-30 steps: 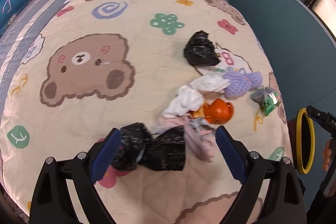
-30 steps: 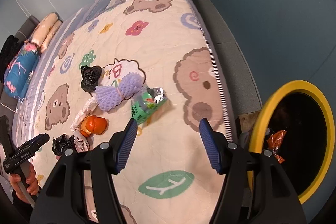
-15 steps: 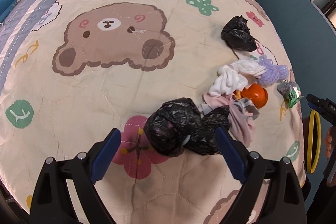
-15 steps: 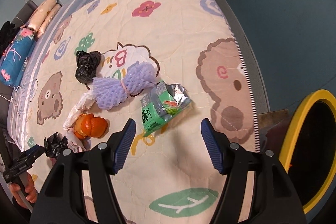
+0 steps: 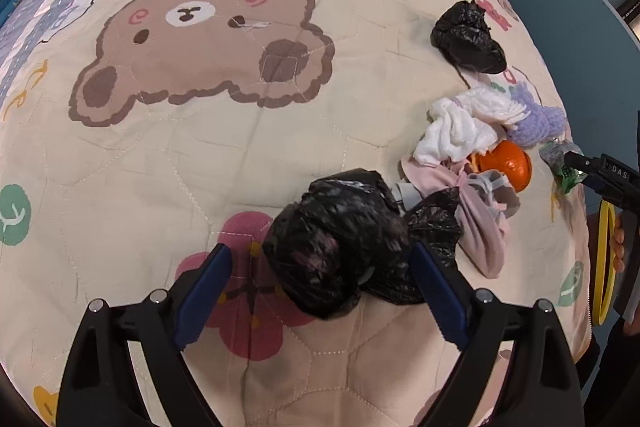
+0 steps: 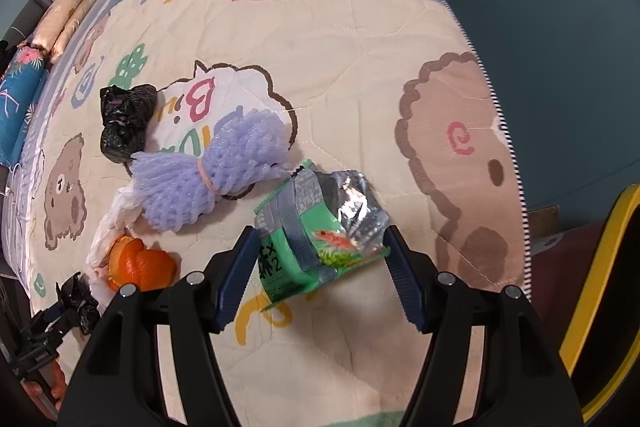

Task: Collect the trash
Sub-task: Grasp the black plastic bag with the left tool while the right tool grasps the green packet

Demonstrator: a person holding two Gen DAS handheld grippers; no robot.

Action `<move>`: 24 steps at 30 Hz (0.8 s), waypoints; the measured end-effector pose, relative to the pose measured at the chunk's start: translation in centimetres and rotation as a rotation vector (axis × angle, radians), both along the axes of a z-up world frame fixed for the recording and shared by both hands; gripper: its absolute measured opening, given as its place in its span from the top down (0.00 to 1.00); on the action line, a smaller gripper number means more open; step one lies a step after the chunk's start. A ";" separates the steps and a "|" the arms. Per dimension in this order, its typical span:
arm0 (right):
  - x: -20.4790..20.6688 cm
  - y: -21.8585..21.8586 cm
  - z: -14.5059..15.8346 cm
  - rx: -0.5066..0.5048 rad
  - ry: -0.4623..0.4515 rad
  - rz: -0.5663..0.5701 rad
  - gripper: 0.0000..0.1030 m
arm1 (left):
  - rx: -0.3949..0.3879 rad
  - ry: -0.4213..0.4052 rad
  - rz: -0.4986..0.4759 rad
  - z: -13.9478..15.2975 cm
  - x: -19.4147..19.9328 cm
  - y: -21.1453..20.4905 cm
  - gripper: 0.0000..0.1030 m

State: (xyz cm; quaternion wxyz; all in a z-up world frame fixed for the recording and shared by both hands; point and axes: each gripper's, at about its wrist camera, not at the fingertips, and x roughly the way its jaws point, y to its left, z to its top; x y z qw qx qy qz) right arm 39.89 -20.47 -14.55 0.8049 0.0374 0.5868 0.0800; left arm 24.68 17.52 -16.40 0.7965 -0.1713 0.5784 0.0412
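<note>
**Both grippers poised over trash on the bed**

Down on the quilt, the left gripper is hanging with its jaws wide apart around a crumpled black bag at lower centre of the left wrist view. Its blue pads are sitting on either side of the bag; the right pad looks close against the plastic, the left one is standing clear, so nothing is being squeezed. That bag is lying on a pink flower print, with a second black wad just to its right and a pink cloth beyond it.

Further toward the right edge of that frame, a white rag, an orange and a purple net are crowding together, and another black bag is sitting alone at upper right. At the far right edge a yellow rim is showing beside the bed.

Meanwhile, in the right wrist view, the right gripper is holding its jaws apart around a green packet with torn silver foil, at lower centre of the frame. The packet is lying on the quilt between the pads; the left pad is just beside its edge, the right pad near the foil, and neither is pressing in. Just upper left of the packet the purple net is lying, with a black bag beyond it and the orange at lower left. The yellow rim is curving along the right edge.
</note>
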 end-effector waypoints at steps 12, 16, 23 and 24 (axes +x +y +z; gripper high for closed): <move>-0.6 2.6 -0.4 -0.053 -0.017 0.069 0.65 | 0.055 -0.007 -0.082 -0.7 0.1 -1.9 0.67; -0.8 2.8 -0.2 -0.046 -0.028 0.069 0.69 | 0.067 -0.025 -0.094 -0.3 -0.1 -2.2 0.74; -1.4 2.1 0.8 -0.003 -0.025 0.066 0.73 | 0.077 -0.041 -0.101 1.3 -1.0 -1.9 0.75; -1.6 2.0 1.0 0.001 -0.024 0.068 0.73 | 0.078 -0.042 -0.101 1.5 -1.2 -1.8 0.75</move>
